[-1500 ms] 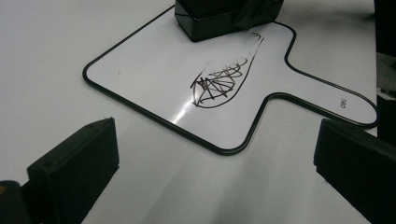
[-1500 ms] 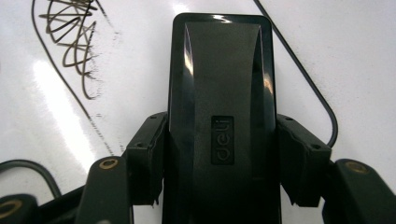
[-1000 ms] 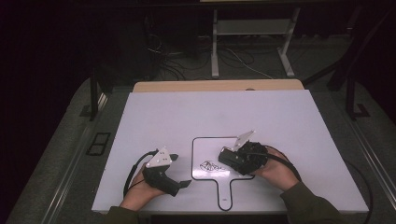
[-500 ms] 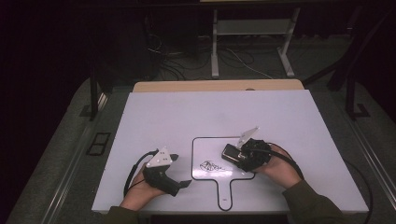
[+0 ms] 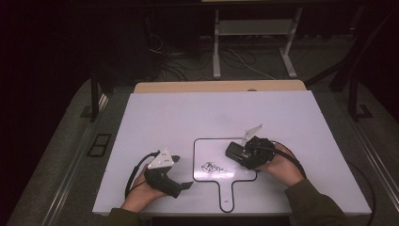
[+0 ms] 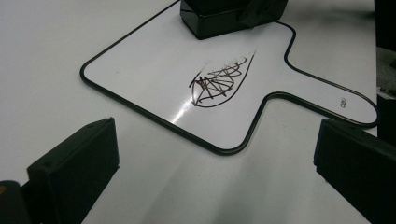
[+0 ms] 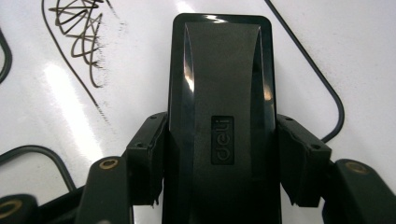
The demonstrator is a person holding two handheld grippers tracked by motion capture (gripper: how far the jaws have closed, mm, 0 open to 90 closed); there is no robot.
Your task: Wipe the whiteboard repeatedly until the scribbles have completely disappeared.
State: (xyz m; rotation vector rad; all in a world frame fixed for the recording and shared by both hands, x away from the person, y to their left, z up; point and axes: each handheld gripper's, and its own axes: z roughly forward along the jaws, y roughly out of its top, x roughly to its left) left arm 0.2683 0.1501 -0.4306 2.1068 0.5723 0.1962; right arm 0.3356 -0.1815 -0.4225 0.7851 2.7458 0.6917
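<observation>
Right gripper (image 7: 219,163) clamps eraser (image 7: 219,93) (long axis toward frame top); scribble (image 7: 79,28) upper left; left gripper (image 6: 210,186) spread, idle.

I was working in a dim lab: a white rectangular table (image 5: 188,117), tangled floor cables (image 5: 235,59), a white metal stand (image 5: 254,28).

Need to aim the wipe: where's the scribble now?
On the whiteboard, the scribble lies just left of the eraser in the right tongs.
</observation>
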